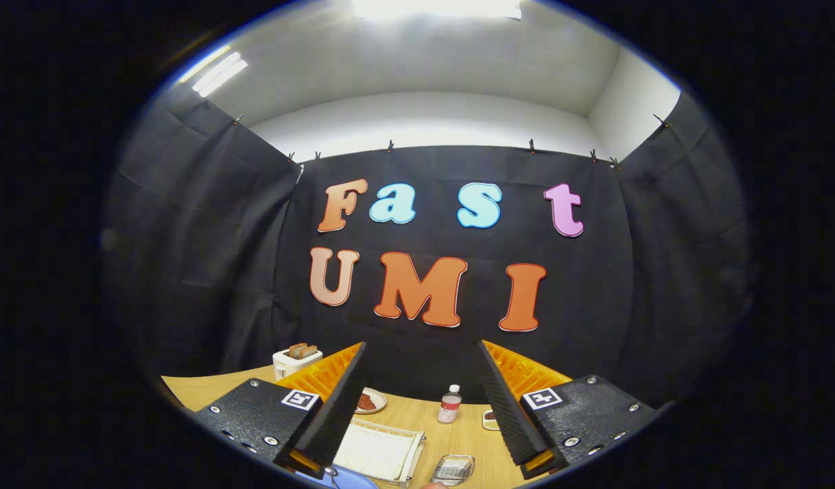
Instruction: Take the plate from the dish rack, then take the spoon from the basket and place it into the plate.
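Observation:
My gripper (421, 344) is open and held high above the wooden table (451, 438), with nothing between its fingers. Low between the fingers lies a white, wire-rimmed rack (383, 451) that looks flat. To its right sits a small metal mesh basket (453, 468); I cannot tell what it holds. A blue, plate-like edge (346, 480) shows in front of the rack by the left finger, with a small shiny piece on it that I cannot identify.
A white toaster (291, 360) with bread stands at the table's far left. A small plate of reddish food (369, 402), a clear bottle (449, 404) and a small dish (490, 420) stand along the back, before the black cloth wall.

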Demonstrator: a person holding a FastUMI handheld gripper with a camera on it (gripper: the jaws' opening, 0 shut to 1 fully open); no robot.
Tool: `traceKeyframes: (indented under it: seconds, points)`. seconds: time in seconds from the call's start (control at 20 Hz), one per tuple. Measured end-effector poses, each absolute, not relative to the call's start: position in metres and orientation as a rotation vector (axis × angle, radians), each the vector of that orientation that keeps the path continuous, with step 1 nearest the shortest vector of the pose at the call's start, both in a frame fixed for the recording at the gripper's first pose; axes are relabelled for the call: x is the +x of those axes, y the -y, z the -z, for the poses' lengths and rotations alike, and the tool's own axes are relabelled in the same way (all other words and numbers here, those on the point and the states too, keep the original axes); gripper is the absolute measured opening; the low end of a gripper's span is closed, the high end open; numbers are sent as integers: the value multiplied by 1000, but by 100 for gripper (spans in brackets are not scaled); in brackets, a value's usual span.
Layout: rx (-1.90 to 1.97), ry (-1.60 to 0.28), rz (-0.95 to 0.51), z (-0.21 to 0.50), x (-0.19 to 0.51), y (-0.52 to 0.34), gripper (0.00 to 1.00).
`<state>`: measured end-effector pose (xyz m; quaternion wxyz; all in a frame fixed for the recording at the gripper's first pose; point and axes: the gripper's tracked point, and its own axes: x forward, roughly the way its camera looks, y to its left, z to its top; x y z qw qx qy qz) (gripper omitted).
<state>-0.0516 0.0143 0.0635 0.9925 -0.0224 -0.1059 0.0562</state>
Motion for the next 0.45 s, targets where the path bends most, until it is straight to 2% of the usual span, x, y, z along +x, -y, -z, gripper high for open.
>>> traceKeyframes:
  seconds: [0.45]
  points:
    - [-34,228,-89,-66,-50,-8,93]
